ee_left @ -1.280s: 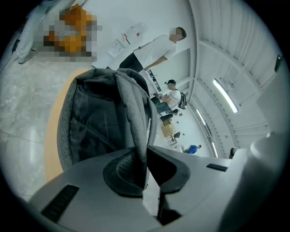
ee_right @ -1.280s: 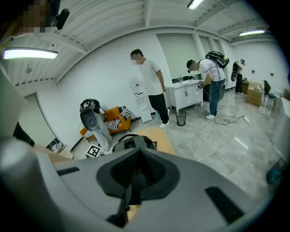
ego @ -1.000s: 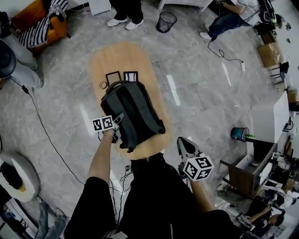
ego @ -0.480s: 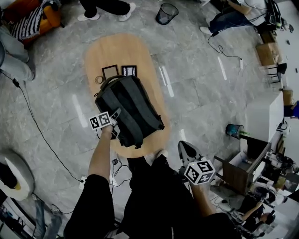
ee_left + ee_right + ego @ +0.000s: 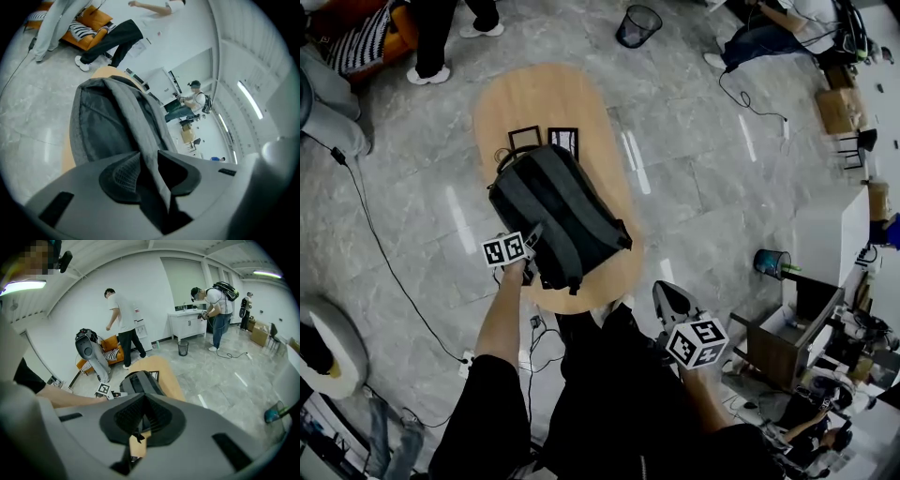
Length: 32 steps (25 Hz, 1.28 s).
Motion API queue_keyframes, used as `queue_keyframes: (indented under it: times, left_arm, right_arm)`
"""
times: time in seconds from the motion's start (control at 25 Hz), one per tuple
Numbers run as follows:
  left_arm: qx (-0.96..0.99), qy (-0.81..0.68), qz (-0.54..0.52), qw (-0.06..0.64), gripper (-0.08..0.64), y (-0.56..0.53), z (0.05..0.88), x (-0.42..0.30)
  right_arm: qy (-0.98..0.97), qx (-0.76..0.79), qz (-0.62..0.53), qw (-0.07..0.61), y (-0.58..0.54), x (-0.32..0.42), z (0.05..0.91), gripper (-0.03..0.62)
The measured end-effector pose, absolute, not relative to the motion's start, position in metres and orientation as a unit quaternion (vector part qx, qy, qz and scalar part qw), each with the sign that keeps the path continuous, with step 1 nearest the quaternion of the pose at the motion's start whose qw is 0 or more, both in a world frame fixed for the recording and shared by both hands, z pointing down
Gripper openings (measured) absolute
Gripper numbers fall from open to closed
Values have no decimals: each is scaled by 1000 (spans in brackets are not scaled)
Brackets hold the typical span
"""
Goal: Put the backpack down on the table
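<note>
Backpack (image 5: 553, 211) has settled lower on the table (image 5: 525, 98); left tool (image 5: 532, 242), jaws just opening, seemingly loose around its strap (image 5: 140, 136).

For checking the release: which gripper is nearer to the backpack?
Left. The left gripper is at the backpack's near edge; its fingers have just been opening, a strap between them. The right gripper is apart, off the table.

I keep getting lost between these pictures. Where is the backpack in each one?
Head view: the backpack is at the centre, over the table.
Left gripper view: it fills the left and middle.
Right gripper view: it is low in the centre.
Shared landmark: the oval wooden table.
</note>
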<state>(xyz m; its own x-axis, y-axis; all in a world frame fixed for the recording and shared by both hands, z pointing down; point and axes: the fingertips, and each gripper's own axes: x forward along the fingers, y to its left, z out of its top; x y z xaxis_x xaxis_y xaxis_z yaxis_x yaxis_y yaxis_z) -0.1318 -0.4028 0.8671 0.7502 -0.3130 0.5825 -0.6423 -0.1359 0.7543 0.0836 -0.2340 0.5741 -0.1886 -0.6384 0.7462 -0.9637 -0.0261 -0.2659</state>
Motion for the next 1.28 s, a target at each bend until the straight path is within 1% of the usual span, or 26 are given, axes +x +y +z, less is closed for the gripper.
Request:
queue_keyframes:
  times: [0.16,0.2,0.24,0.32,0.68,1.08,1.28]
  left_arm:
    - [741,-335,147,563,120,-388,865,-142]
    - [742,-341,145,558,108,-387,863,-146]
    - [746,-347,146,549,69,-386,860,-150]
    - [759,-356,148,525,18,-387,850,-155]
    - [805,-343,161,456,15,-379,802,-144]
    - [861,-350,157,333,15,-369,715,-111]
    - [873,-360,164,284,15,-364,674,-100]
  right_arm:
    - [-679,590,385,205,-237,72,576,9]
    - [-683,587,383,206,-237,69,576,9]
    - [-686,585,380,206,-236,67,576,9]
    - [-692,582,375,205,-236,64,574,9]
    - [-717,573,347,192,-242,55,561,9]
    - [-750,554,308,188,-249,42,544,9]
    - [-765,547,291,177,-264,35,535,9]
